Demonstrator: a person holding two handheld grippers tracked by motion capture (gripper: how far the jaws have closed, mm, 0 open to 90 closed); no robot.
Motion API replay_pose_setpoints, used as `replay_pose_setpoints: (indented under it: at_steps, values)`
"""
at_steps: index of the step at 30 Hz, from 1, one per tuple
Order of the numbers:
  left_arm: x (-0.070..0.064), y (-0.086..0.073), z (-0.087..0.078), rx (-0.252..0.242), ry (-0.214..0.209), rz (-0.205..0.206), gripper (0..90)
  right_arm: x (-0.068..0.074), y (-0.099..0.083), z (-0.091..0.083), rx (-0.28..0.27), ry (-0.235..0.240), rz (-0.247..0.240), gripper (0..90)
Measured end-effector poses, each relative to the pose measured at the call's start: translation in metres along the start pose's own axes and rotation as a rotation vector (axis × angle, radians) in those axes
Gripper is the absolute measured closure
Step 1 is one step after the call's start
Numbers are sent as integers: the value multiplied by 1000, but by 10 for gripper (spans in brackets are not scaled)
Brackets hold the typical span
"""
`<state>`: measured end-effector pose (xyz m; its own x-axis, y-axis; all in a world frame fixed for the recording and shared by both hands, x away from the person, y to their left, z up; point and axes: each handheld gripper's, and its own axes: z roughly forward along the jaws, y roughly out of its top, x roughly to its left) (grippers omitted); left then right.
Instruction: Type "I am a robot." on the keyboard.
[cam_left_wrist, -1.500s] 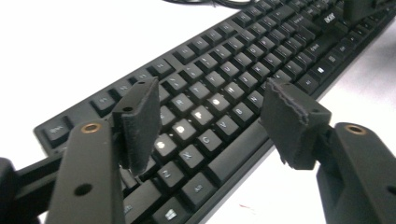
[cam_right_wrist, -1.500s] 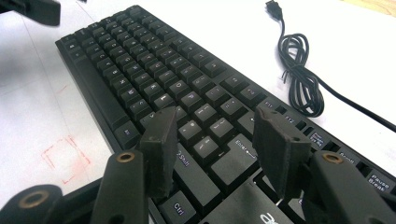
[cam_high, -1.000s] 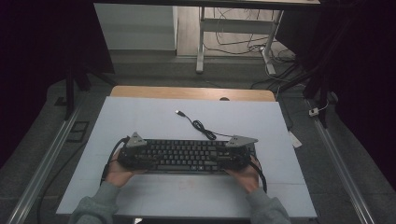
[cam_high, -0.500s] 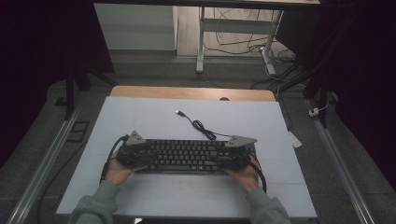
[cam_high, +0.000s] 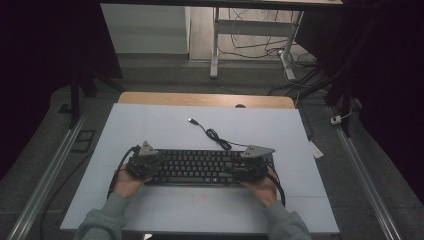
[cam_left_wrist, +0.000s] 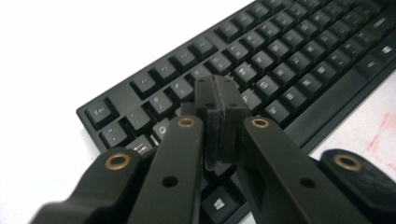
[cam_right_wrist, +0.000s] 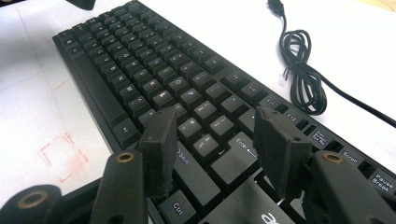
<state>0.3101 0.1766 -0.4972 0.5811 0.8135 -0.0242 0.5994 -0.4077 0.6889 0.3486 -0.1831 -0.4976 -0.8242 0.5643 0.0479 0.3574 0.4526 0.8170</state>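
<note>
On the counter: keyboard (cam_high: 200, 167) lies flat on the white counter (cam_high: 165, 130), near the person's edge, between the two hands.
Long axis: runs left–right across the counter, so each short end faces one hand.
Left tongs (cam_left_wrist: 217, 100): clenched, pads pressed together with nothing between them, tips poised over the number and letter keys at the keyboard's left end; whether they touch a key cannot be told.
Right tongs (cam_right_wrist: 212, 140): released, jaws standing well apart over the Enter and Shift area at the keyboard's right end; nothing held.
Nearer hand: neither – the left tongs (cam_high: 142, 162) and the right tongs (cam_high: 252, 162) sit at opposite ends, about equally close.
Cable (cam_high: 215, 135): trails from the keyboard's far edge toward the middle of the counter, coiled once, plug end lying free.
Judgement: any lift or shift likely calls for both ends moving together – the left tongs would first need to open.
</note>
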Motion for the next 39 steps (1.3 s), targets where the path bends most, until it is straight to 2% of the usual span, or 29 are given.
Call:
replay_pose_setpoints:
  at_steps: [9,31,36,39]
  values:
    - [3,-6,10,65,35,7,884,0,0,0,3,-1,-2,497]
    - [4,-10,18,104,43,3,884,0,0,1,7,-3,-4,495]
    - [4,-10,17,90,44,-3,884,1,0,1,6,-4,-5,495]
    - [5,-8,10,33,20,-32,883,0,0,1,5,-4,-6,495]
